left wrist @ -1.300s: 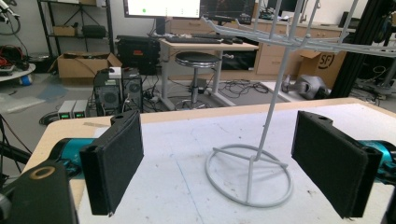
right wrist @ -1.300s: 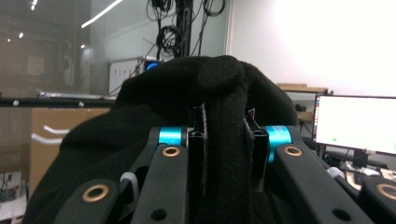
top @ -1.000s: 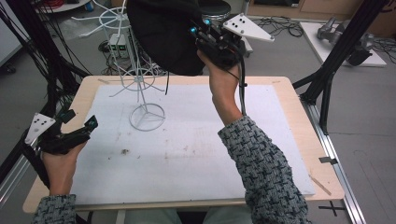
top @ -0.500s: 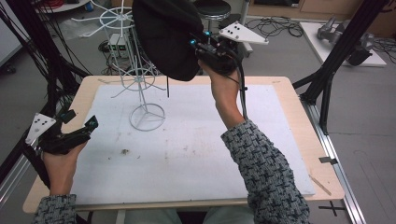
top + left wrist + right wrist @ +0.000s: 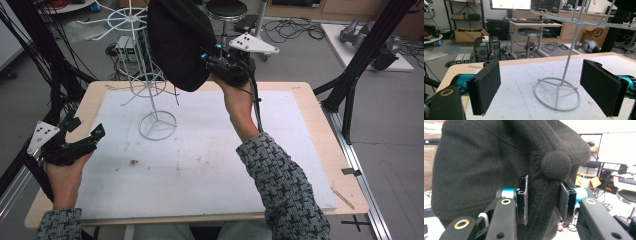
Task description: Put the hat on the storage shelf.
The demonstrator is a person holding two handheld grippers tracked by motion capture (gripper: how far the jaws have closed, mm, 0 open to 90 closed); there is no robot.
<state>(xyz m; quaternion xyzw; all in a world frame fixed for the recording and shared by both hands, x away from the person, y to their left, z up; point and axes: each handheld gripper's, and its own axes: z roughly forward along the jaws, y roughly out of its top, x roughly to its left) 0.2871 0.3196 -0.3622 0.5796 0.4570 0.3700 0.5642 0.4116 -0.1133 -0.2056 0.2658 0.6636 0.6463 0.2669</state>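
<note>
Much of the white wire rack [image 5: 150, 85] is hiding behind the black fleece hat [image 5: 177, 42], which we are holding up in the air above the table's [image 5: 310, 107] far edge, beside the rack's upper tiers. Our right gripper [image 5: 222, 62] is pinching a fold of the hat [image 5: 499, 157] between narrowly parted jaws, its bobble [image 5: 556, 165] sitting just above them. Our left gripper [image 5: 82, 135] is resting at the table's left edge, jaws spread wide on nothing, facing the rack's ring base [image 5: 557, 96].
</note>
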